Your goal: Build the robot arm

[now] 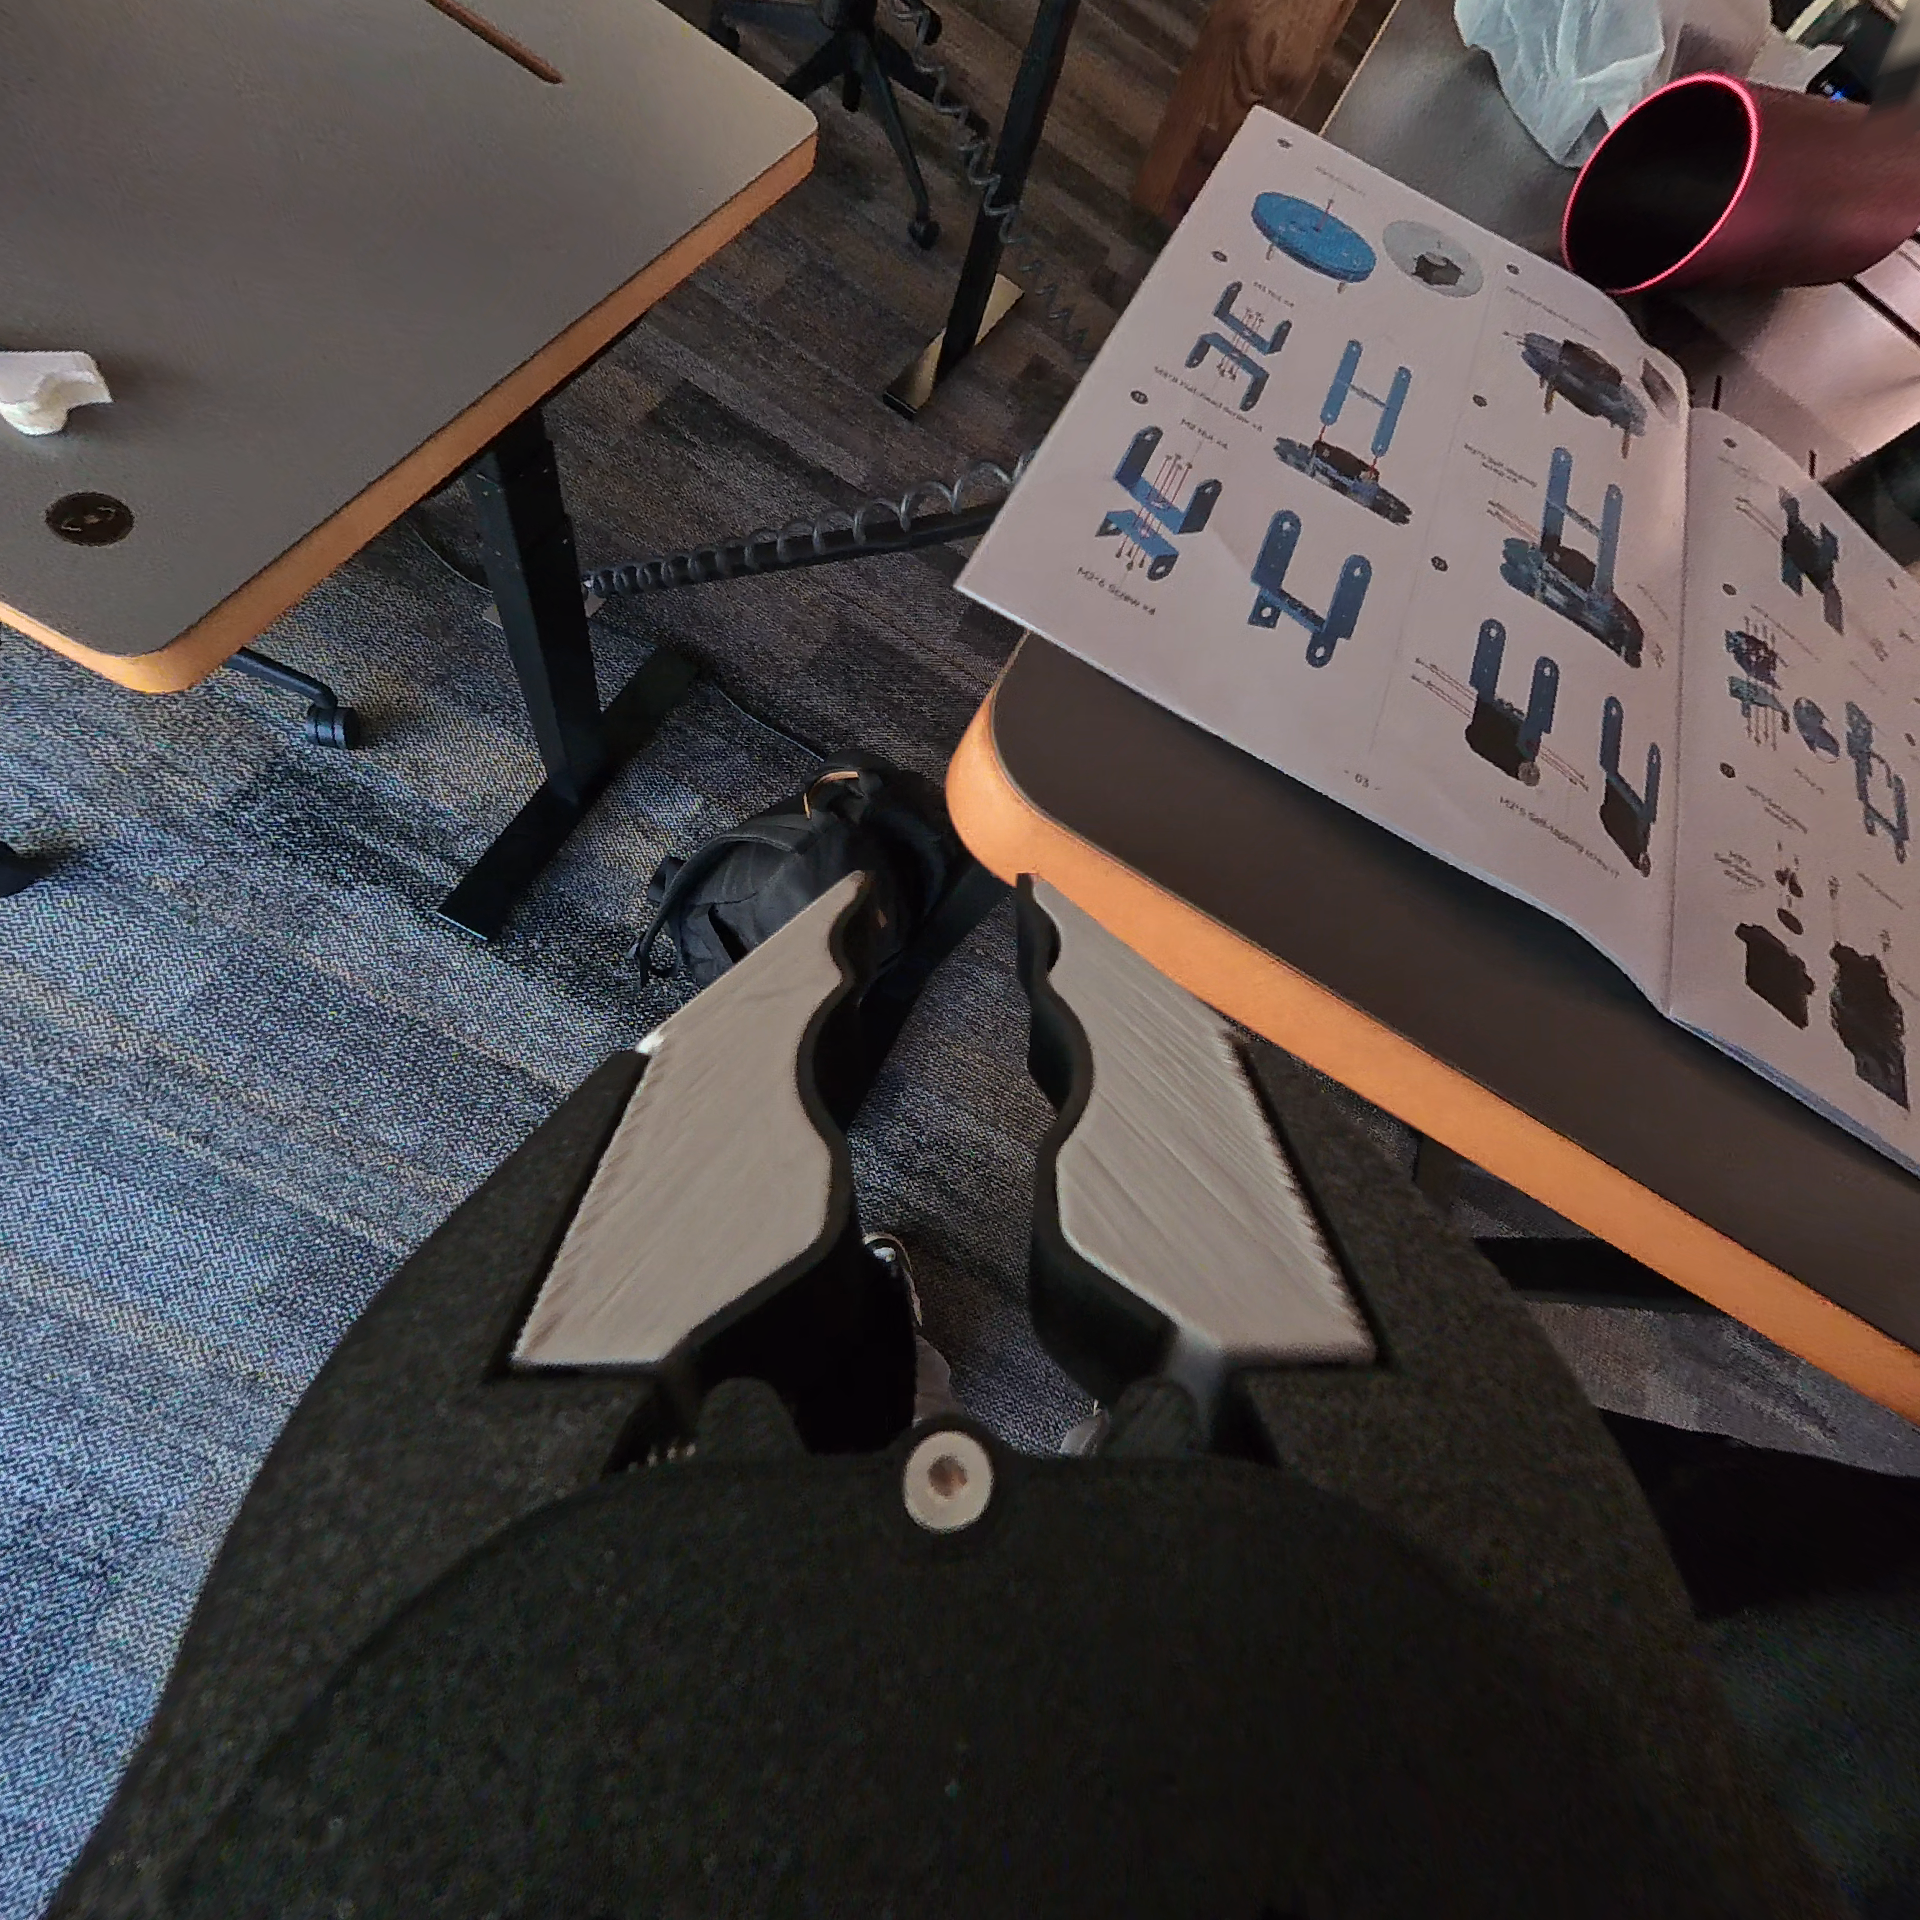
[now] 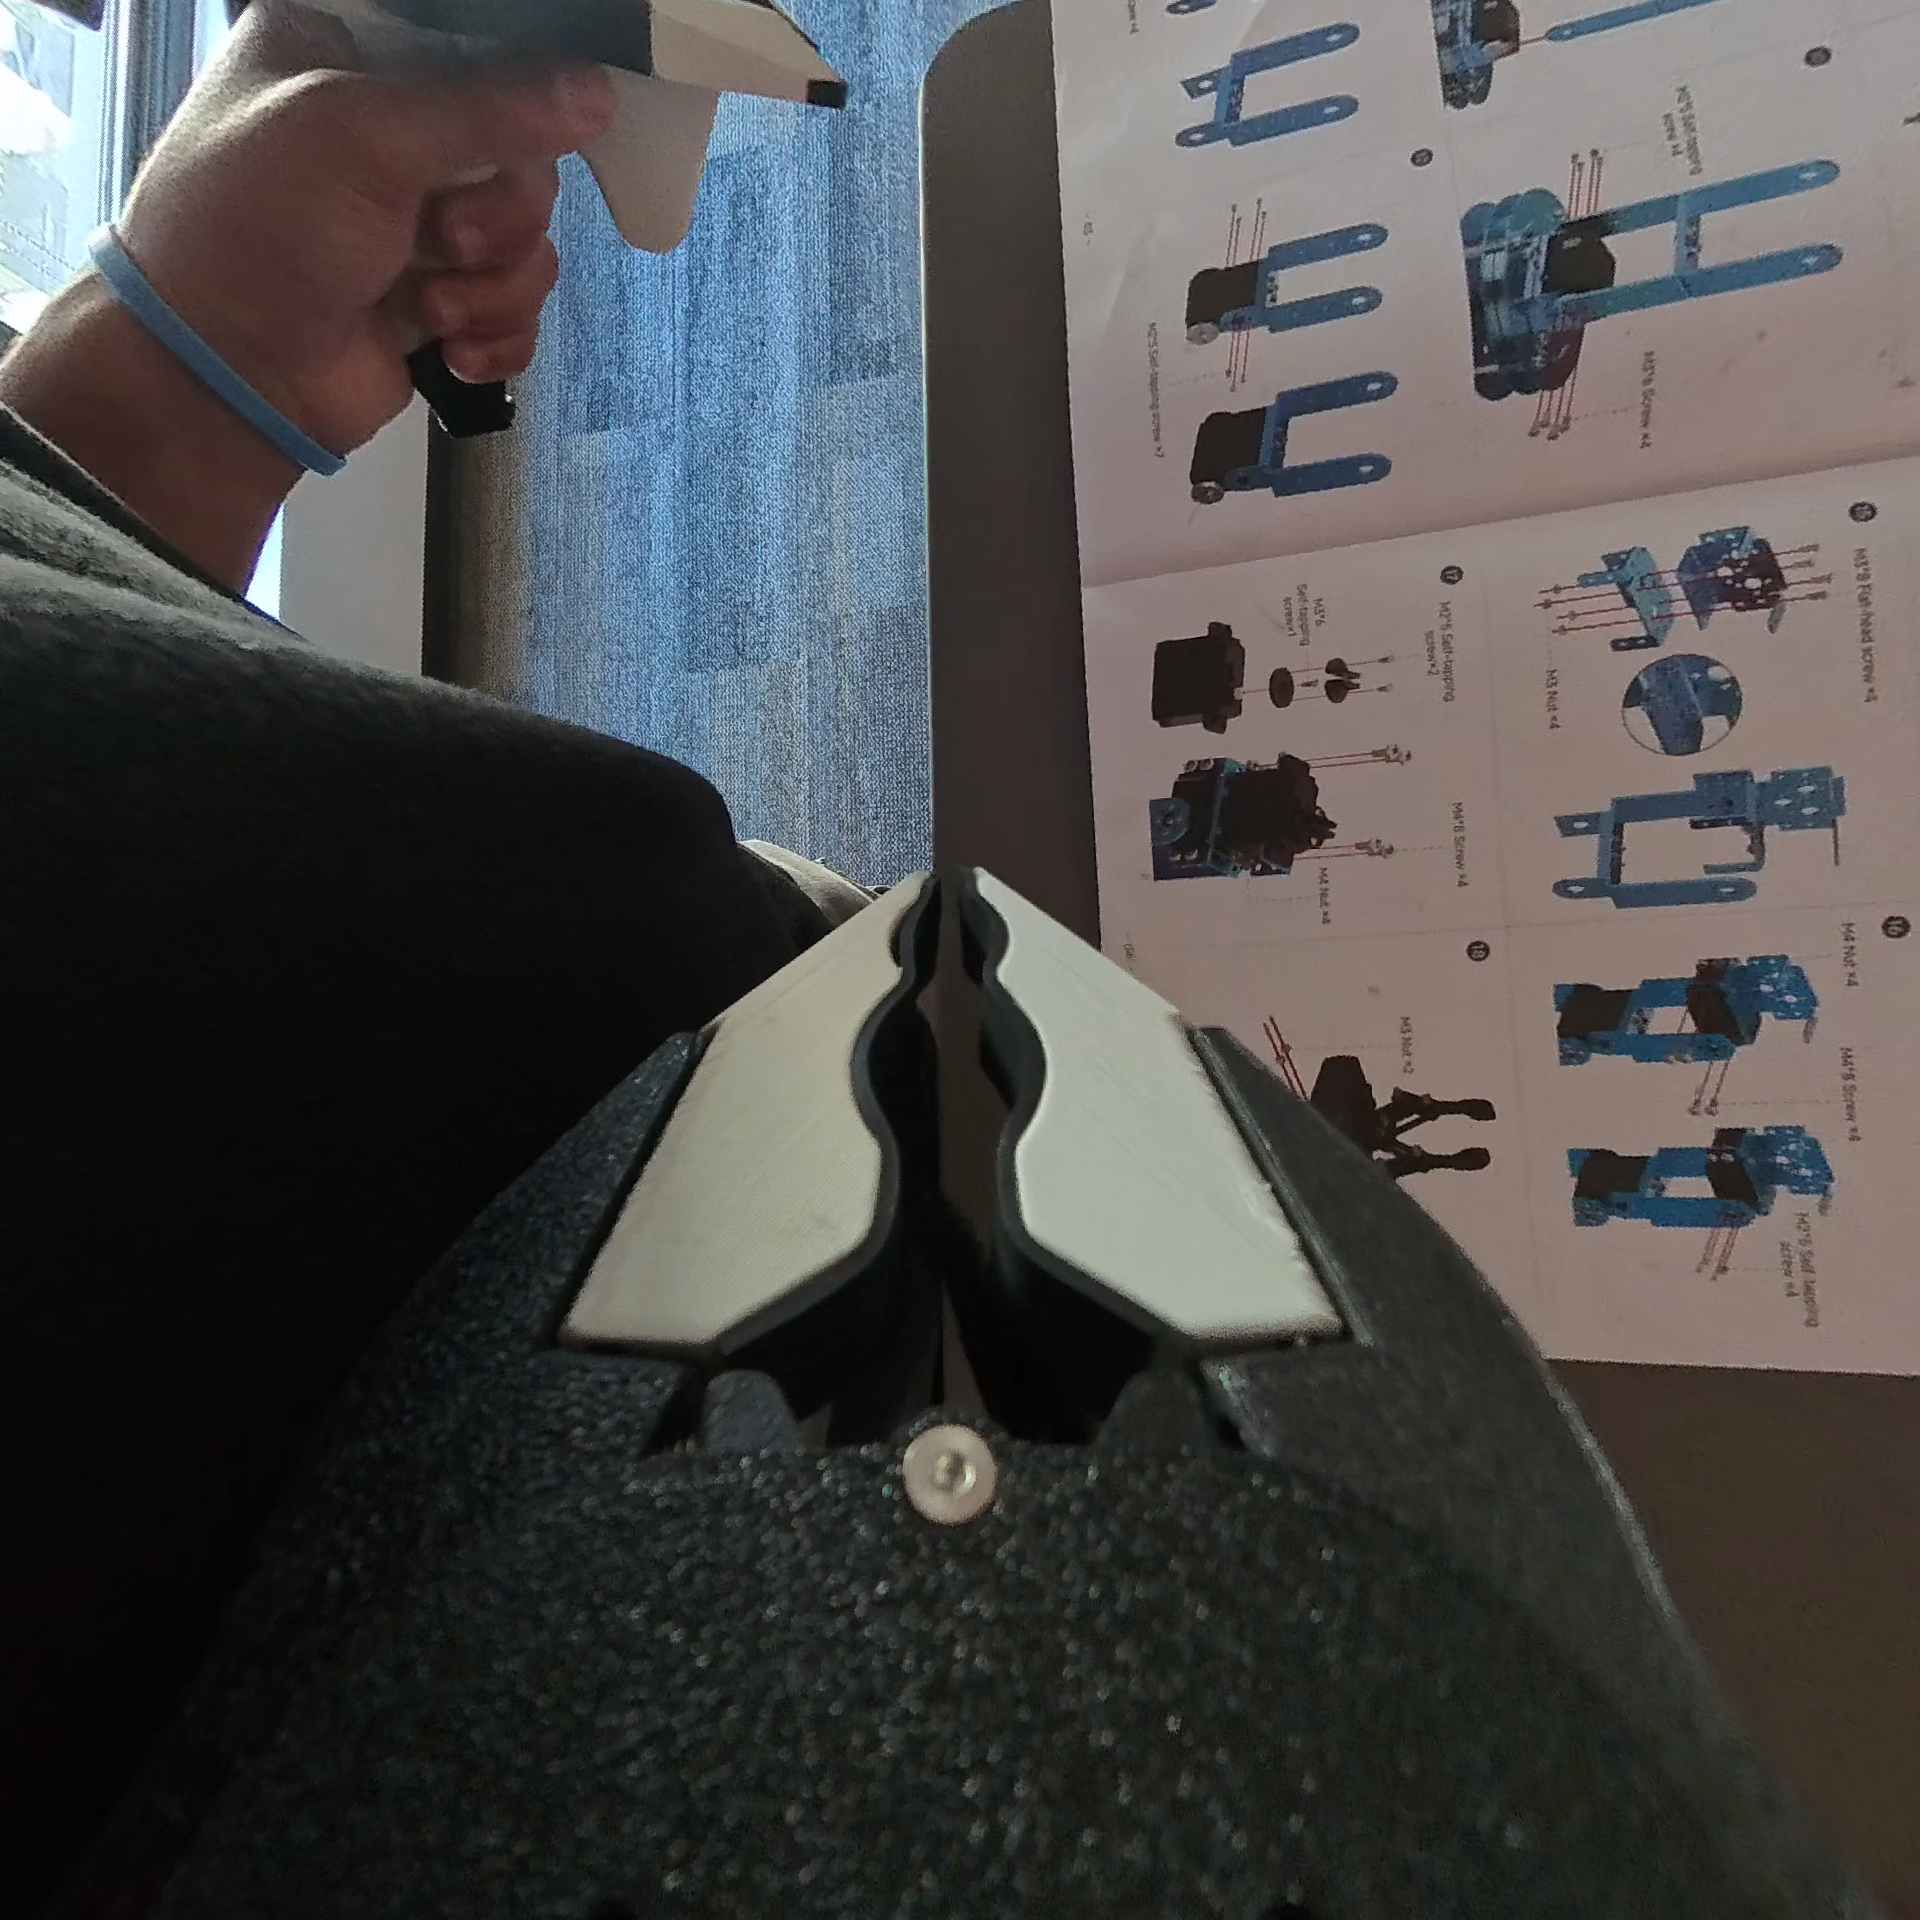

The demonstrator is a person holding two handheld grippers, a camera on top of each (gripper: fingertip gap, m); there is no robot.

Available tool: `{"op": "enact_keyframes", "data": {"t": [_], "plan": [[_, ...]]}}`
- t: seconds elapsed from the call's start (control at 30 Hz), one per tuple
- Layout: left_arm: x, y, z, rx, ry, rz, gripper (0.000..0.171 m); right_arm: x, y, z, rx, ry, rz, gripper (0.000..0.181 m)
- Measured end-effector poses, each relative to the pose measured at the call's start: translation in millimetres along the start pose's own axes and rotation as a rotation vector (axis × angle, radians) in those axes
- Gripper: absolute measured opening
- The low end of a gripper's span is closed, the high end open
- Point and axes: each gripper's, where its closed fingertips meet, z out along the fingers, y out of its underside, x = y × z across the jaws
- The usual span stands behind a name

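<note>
- The left gripper [image 1: 940, 894] fills the bottom of its own view, black body with pale fingers [image 1: 717, 1132]; the fingers stand apart with nothing between them, hanging over grey-blue carpet [image 1: 208, 1039].
- Just past its tips, at 12 o'clock, a black bag [image 1: 758, 894] lies on the carpet.
- At 2 o'clock an open instruction booklet [image 1: 1455, 540] with blue part drawings lies on a dark table [image 1: 1299, 935] with an orange edge; one corner of the booklet juts over the table's rim.
- At 1 o'clock, beyond the booklet, a dark red cylinder [image 1: 1745, 187] lies on its side.
- At 10 o'clock stands a second, grey table [image 1: 364, 260] bearing crumpled white paper [image 1: 52, 390].
- The right gripper [image 2: 951, 883] has its fingers almost together, a thin slit left at the tips, holding nothing; its tips sit near the table's edge [image 2: 997, 520].
- In the right wrist view the same booklet [image 2: 1507, 675] lies at 2 o'clock, just beside the right finger.
- At 11 o'clock a person's hand [image 2: 343, 260], a blue band on the wrist, grips the other gripper's handle.
</note>
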Motion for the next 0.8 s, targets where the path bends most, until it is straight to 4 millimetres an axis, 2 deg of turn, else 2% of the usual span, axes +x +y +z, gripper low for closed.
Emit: {"op": "enact_keyframes", "data": {"t": [0.33, 0.5, 0.57, 0.63, 0.73, 0.8], "plan": [[13, -2, 9, -0.012, 0.019, 0.017, 0.026, 5, 9, -7, 0.003, 0.013, 0.030, 0.006], [30, 1, 16, -0.035, 0.049, 0.022, 0.025, 5, 24, -20, 0.031, 0.048, 0.066, 0.006], [43, -3, 17, -0.020, 0.070, 0.005, 0.025, 7, 34, -30, 0.057, 0.078, 0.093, 0.006], [60, -16, 14, 0.038, 0.109, -0.026, 0.022, 8, 47, -41, 0.094, 0.107, 0.134, 0.006], [91, -36, 9, 0.106, 0.191, -0.078, 0.019, 8, 70, -58, 0.157, 0.146, 0.197, 0.006], [114, -42, 8, 0.107, 0.232, -0.056, 0.019, 8, 86, -70, 0.196, 0.169, 0.224, 0.006]]}}
